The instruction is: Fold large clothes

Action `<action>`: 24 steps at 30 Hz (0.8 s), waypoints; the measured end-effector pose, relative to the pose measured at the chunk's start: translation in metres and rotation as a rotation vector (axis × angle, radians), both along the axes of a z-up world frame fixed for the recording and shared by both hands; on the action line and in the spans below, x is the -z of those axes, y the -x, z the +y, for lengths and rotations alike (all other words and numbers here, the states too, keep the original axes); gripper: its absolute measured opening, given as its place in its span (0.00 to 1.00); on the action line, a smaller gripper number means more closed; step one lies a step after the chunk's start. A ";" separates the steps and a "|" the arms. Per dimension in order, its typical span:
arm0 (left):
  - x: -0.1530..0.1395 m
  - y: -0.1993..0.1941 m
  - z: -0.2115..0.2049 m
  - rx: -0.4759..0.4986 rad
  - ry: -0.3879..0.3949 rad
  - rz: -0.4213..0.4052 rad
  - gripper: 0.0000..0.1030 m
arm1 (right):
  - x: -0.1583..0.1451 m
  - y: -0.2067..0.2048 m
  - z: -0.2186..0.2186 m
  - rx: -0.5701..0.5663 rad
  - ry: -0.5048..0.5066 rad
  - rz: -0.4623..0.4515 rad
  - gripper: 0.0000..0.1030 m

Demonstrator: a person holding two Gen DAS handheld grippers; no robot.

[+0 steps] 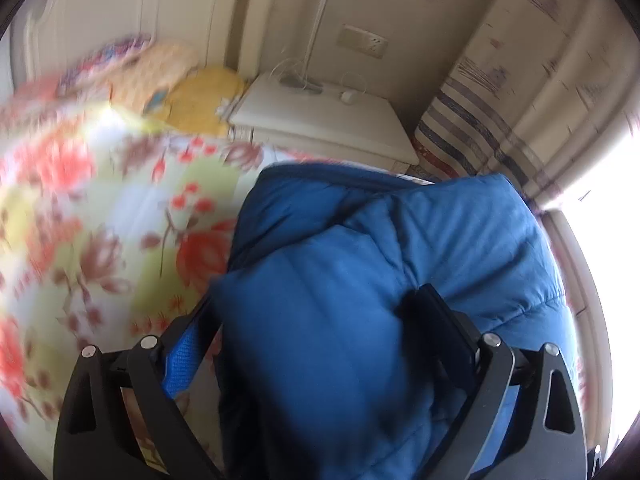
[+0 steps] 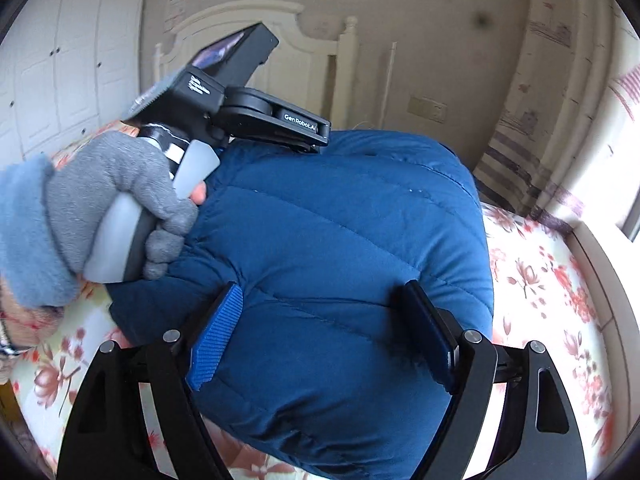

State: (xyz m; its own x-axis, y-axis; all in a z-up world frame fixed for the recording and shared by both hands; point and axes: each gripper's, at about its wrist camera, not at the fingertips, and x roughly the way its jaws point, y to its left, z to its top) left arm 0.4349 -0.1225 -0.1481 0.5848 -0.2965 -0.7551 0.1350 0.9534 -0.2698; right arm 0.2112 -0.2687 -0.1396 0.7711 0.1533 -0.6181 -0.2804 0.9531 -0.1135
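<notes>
Right gripper [image 2: 320, 336] clamped on blue puffer jacket [image 2: 340, 220], left gripper [image 1: 320, 332] spread wide (mid-fold); next, flatten bundle.

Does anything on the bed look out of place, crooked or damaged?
Nothing looks damaged or spilled. The blue quilted puffer jacket lies in a thick, bulging bundle on the floral bedsheet, not yet flat. The left wrist picture is blurred, so small details there cannot be told.

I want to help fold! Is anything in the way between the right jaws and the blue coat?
No, nothing visible. The right gripper already has the blue coat bulging between its jaws, above the flowered bedspread.
</notes>
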 end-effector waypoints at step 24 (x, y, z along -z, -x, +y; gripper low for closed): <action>0.014 0.003 0.029 -0.107 0.085 -0.012 0.96 | 0.005 -0.254 -0.022 0.169 0.254 0.219 0.48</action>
